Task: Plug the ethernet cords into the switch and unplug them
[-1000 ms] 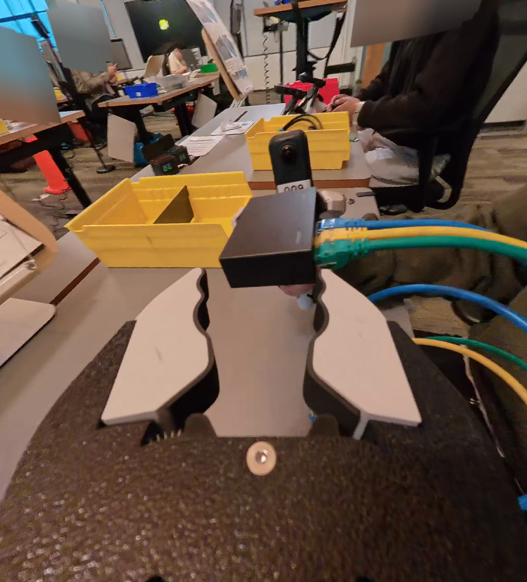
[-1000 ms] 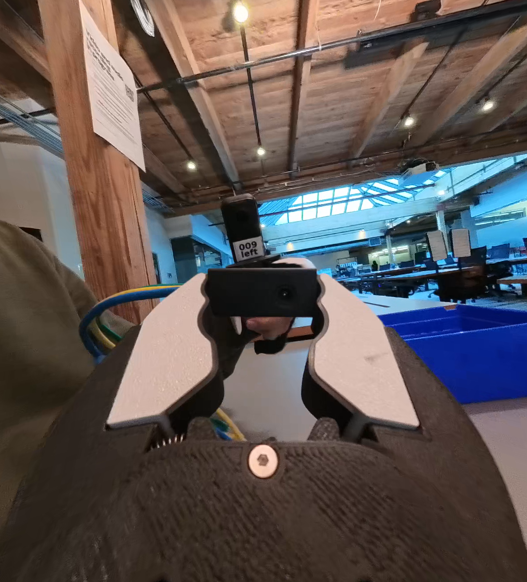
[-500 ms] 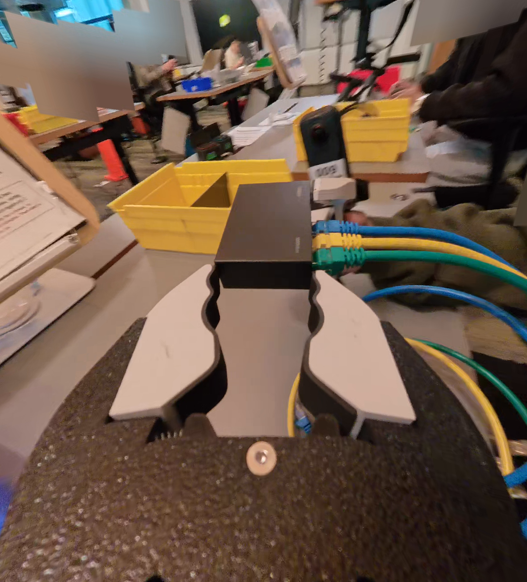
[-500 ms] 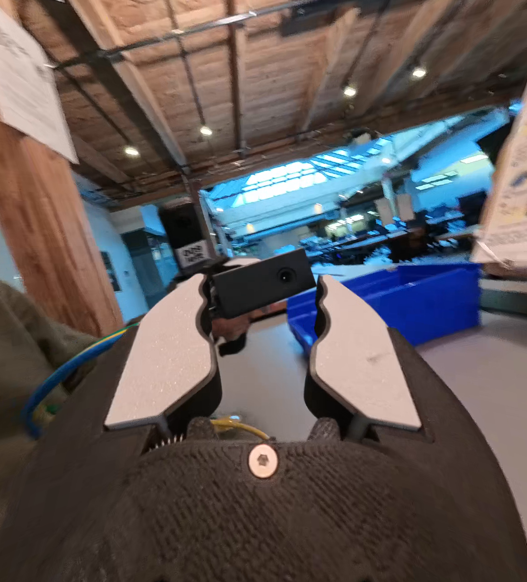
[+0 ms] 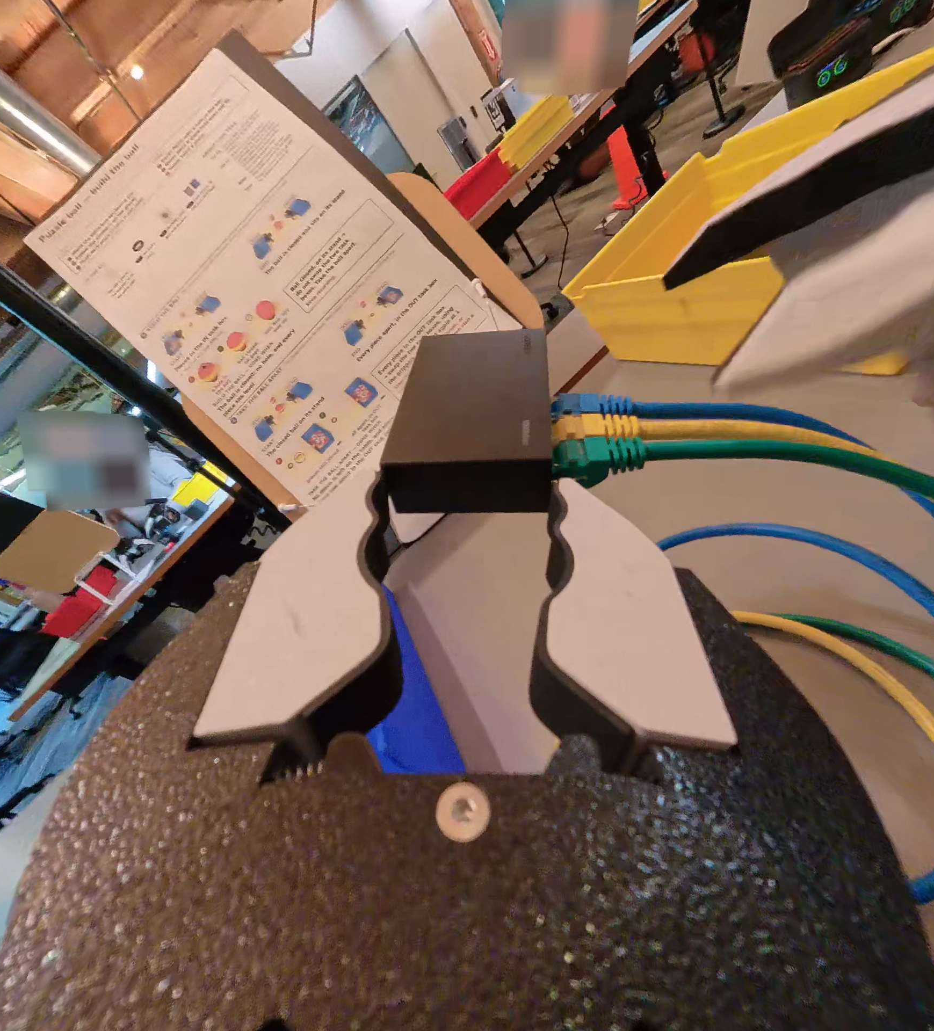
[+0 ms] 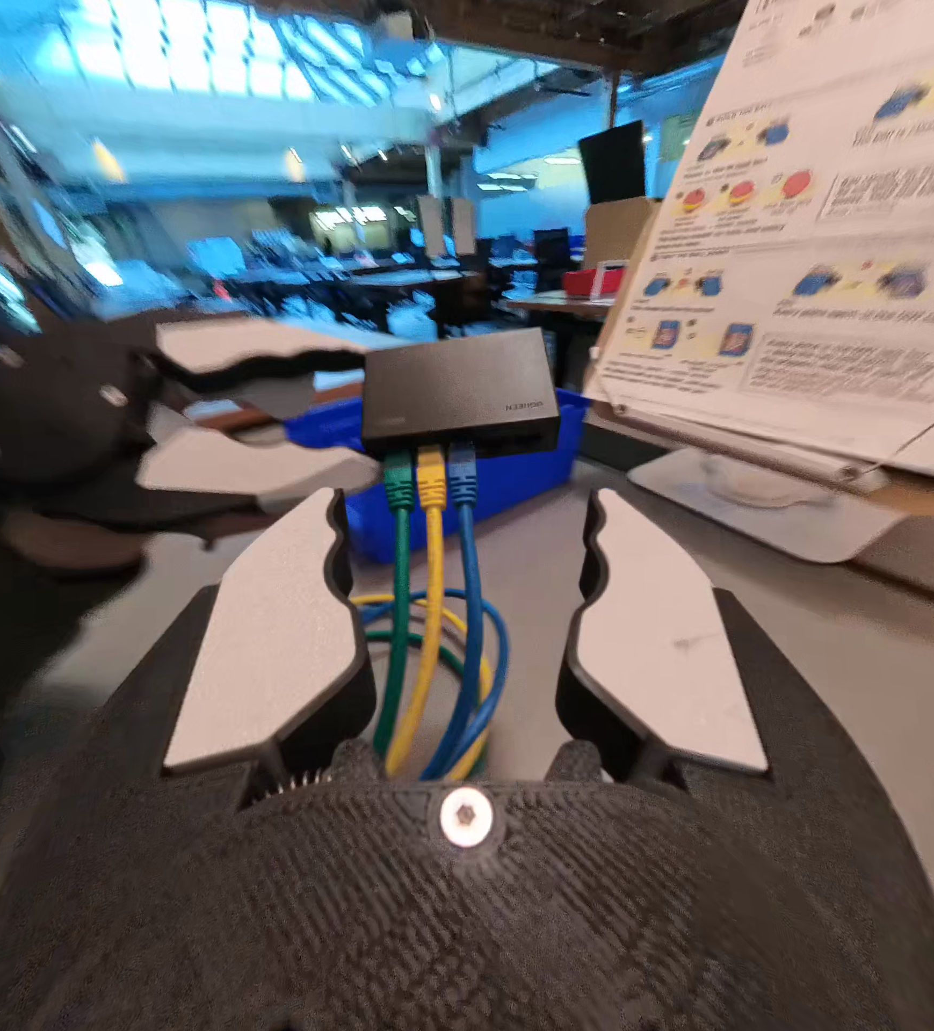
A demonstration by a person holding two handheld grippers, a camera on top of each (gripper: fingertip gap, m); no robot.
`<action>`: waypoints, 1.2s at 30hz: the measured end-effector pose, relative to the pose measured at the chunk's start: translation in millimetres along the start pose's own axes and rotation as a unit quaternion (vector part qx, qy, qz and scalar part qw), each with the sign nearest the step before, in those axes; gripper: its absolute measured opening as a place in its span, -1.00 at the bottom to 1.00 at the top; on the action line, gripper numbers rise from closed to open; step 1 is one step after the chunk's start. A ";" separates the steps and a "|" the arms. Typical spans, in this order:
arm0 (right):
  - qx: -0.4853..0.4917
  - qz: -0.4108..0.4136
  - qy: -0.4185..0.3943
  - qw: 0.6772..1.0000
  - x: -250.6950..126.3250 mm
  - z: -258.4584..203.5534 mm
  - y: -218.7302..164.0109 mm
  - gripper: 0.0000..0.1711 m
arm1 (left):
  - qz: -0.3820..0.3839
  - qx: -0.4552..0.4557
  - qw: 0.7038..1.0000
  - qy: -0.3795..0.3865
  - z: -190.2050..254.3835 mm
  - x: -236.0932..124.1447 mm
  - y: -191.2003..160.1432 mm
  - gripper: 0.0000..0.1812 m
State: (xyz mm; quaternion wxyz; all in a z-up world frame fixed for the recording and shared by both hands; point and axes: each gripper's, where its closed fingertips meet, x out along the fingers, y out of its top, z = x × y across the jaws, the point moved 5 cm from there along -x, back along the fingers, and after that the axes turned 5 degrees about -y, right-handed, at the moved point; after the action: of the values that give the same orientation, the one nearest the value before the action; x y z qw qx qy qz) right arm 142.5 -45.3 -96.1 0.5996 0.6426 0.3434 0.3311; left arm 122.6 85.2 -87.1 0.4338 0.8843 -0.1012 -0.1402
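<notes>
My left gripper (image 5: pixel 465 494) is shut on the near end of a black switch (image 5: pixel 470 413) and holds it above the table. A blue cord (image 5: pixel 732 410), a yellow cord (image 5: pixel 732 429) and a green cord (image 5: pixel 732 454) are plugged into its right side. In the right wrist view the switch (image 6: pixel 456 385) faces me with the green cord (image 6: pixel 397 491), yellow cord (image 6: pixel 431 485) and blue cord (image 6: pixel 463 485) in its ports, and the left gripper (image 6: pixel 367 415) holds it from the left. My right gripper (image 6: pixel 464 502) is open and empty just short of the plugs, with the cords running between its fingers.
An instruction sheet on a cardboard stand (image 5: pixel 263 312) rises behind the switch, at the right in the right wrist view (image 6: pixel 799 251). A blue bin (image 6: pixel 509 485) sits beyond the switch. A yellow bin (image 5: pixel 676 318) stands at the right. Loose cord loops (image 6: pixel 453 641) lie on the grey table (image 6: pixel 676 613).
The right gripper has let go of the switch, opened wider and swung round to the port side. The left gripper has turned left with the switch, towards the instruction stand.
</notes>
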 end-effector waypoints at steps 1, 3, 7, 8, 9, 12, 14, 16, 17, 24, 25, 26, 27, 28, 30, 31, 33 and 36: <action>-0.041 -0.012 -0.013 0.999 3.8 -2.0 -5.8 -0.06 | 0.001 -0.010 1.000 -0.002 2.9 0.7 0.6 -0.40; -0.066 -0.037 -0.003 0.997 8.9 -8.2 -16.5 -0.19 | 0.005 -0.022 1.000 0.002 6.4 0.7 2.4 -0.40; -0.087 -0.021 0.002 0.996 10.3 -9.5 -19.4 -0.53 | 0.023 -0.037 0.999 -0.004 12.8 -1.9 8.7 -0.40; -0.101 -0.018 0.006 0.995 9.7 -10.7 -19.4 -0.59 | 0.024 -0.033 0.999 0.000 13.4 -2.0 9.3 -0.40; -0.116 -0.020 0.001 0.993 9.5 -10.1 -19.7 -0.60 | 0.026 -0.031 0.999 0.003 13.9 -1.7 9.3 -0.40; -0.142 -0.033 0.000 0.989 8.5 -7.2 -22.2 -0.63 | 0.028 -0.030 0.999 0.003 16.7 -0.3 7.8 -0.40; -0.149 -0.034 0.008 0.988 6.6 -5.4 -23.3 -0.65 | 0.032 -0.030 0.999 0.001 18.8 -0.3 7.9 -0.40; -0.169 -0.018 0.004 0.986 4.9 -5.1 -21.1 -0.66 | 0.040 -0.029 0.999 0.002 19.0 -1.5 10.0 -0.40; -0.176 -0.014 -0.001 0.984 4.3 -4.8 -19.8 -0.66 | 0.043 -0.030 0.999 -0.001 18.8 -2.1 11.0 -0.40; -0.288 0.027 -0.018 0.957 -12.0 1.6 -5.7 -0.67 | 0.088 -0.222 0.952 -0.192 17.5 -14.4 19.9 -0.31; -0.319 0.034 -0.017 0.947 -14.7 0.5 -4.5 -0.67 | 0.078 -0.265 0.933 -0.231 16.9 -14.6 18.3 -0.26; -0.353 0.039 -0.016 0.935 -17.4 -1.1 -3.3 -0.67 | 0.065 -0.312 0.906 -0.277 17.2 -14.8 16.7 -0.22; -0.384 0.042 -0.018 0.922 -19.8 -2.6 -2.2 -0.67 | 0.054 -0.359 0.874 -0.324 17.4 -15.2 15.7 -0.25; -0.411 0.045 -0.023 0.910 -21.7 -3.7 -0.4 -0.67 | 0.046 -0.399 0.839 -0.367 17.3 -15.7 14.7 -0.27; -0.441 0.047 -0.027 0.896 -24.8 -4.8 2.1 -0.67 | 0.042 -0.455 0.776 -0.435 16.1 -17.7 13.4 -0.31; -0.453 0.047 -0.021 0.890 -26.2 -6.2 2.1 -0.67 | 0.037 -0.475 0.751 -0.458 16.0 -18.4 12.2 -0.33; -0.477 0.048 -0.013 0.877 -29.1 -9.0 2.2 -0.67 | 0.015 -0.498 0.723 -0.479 16.9 -16.7 6.9 -0.48; -0.501 0.044 -0.011 0.864 -32.3 -10.1 3.8 -0.67 | 0.014 -0.528 0.684 -0.503 18.4 -14.4 4.1 -0.58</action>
State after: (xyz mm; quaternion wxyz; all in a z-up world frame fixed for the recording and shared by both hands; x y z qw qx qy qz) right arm 116.6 -67.1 -92.1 0.8292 0.2735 0.0959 0.4779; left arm 102.7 73.5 -92.3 0.7146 0.3034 -0.2256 -0.5885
